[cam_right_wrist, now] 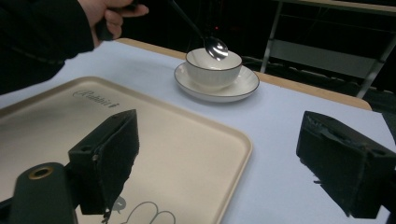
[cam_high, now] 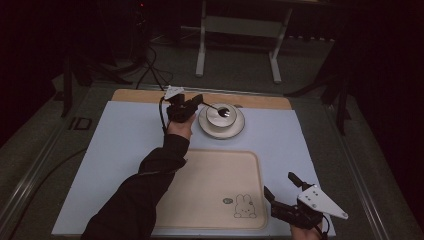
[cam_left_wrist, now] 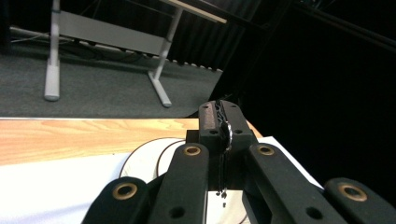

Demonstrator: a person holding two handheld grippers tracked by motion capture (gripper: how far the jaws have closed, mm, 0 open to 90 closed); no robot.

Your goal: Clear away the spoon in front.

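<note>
Near the tabletop's far edge the left claw (cam_high: 199,101) was clenched on a spoon (cam_high: 218,110) whose head hung over the cup (cam_high: 223,114) on its saucer (cam_high: 208,128), while the right claw (cam_high: 283,187) was released near the tray's (cam_high: 210,180) near right corner.

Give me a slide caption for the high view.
Left gripper holds a spoon over a cup on its saucer; right gripper waits open beside a tray.
</note>
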